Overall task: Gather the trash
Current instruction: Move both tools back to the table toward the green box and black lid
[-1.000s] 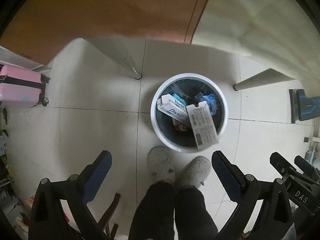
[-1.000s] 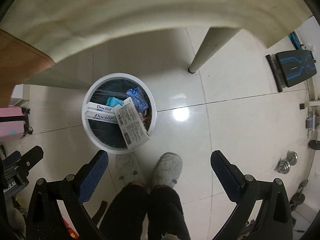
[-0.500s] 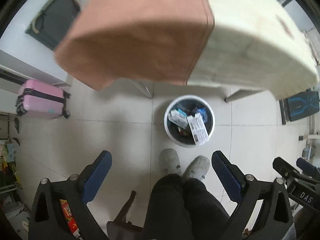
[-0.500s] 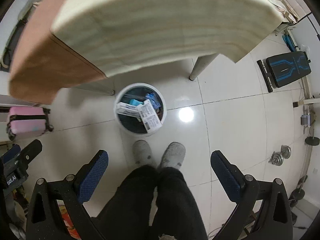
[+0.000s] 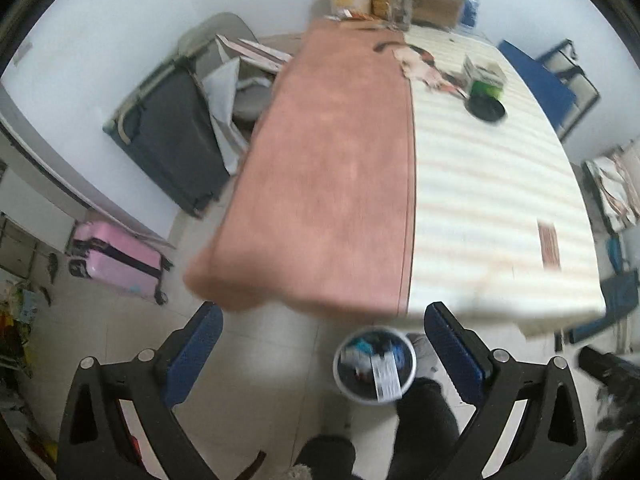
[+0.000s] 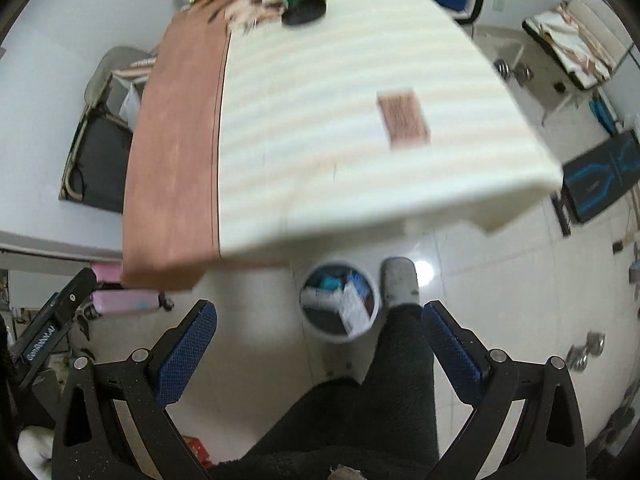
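Note:
A white trash bin (image 5: pixel 340 380) with boxes and wrappers in it stands on the floor under the table's near edge; it also shows in the right wrist view (image 6: pixel 308 322). A flat reddish wrapper (image 5: pixel 549 247) lies on the cream striped tablecloth, also in the right wrist view (image 6: pixel 403 117). Crumpled paper scraps (image 5: pixel 418 65) lie at the far end. My left gripper (image 5: pixel 322 346) is open and empty, high above the floor. My right gripper (image 6: pixel 320 344) is open and empty too.
The table (image 5: pixel 328 184) has a brown cloth on its left half. A green box (image 5: pixel 486 80) and a black dish (image 5: pixel 486 109) sit at the far end, with bottles and a carton (image 5: pixel 436 2) behind. A pink suitcase (image 5: pixel 116 258) and a dark case (image 5: pixel 168 136) stand left.
Both grippers have risen from just above the bin to above table height. The bin looks smaller and the tabletop has come into view. Both stay open.

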